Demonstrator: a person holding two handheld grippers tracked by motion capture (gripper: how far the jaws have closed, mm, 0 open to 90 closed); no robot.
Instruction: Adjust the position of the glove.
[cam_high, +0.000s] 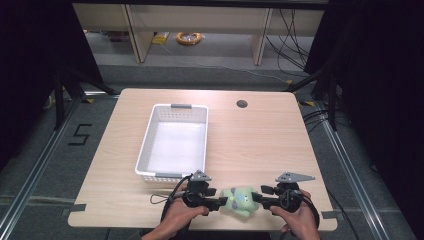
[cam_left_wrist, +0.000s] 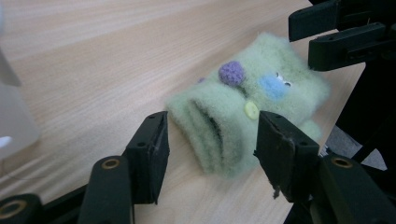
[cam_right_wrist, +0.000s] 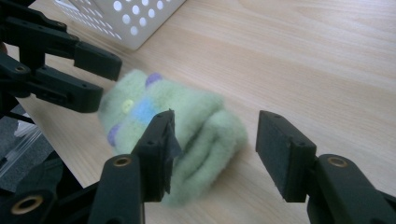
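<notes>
A folded, fuzzy pale green sock (cam_high: 240, 199) with purple, blue and yellow dots lies on the wooden table near its front edge. My left gripper (cam_high: 222, 202) points at it from the left and my right gripper (cam_high: 257, 198) from the right. In the left gripper view, my left gripper (cam_left_wrist: 212, 135) is open, its pads on either side of the sock's (cam_left_wrist: 243, 107) folded end without pressing it. In the right gripper view, my right gripper (cam_right_wrist: 217, 135) is open too; the sock's (cam_right_wrist: 196, 126) other end sits by the left pad, with a gap to the right one.
A white perforated basket (cam_high: 150, 125) stands empty on the table's left half, just behind my left gripper; its corner (cam_right_wrist: 126, 18) is close to the sock. A round cable hole (cam_high: 242, 104) sits at the back. The table's front edge (cam_high: 200, 227) is right below the hands.
</notes>
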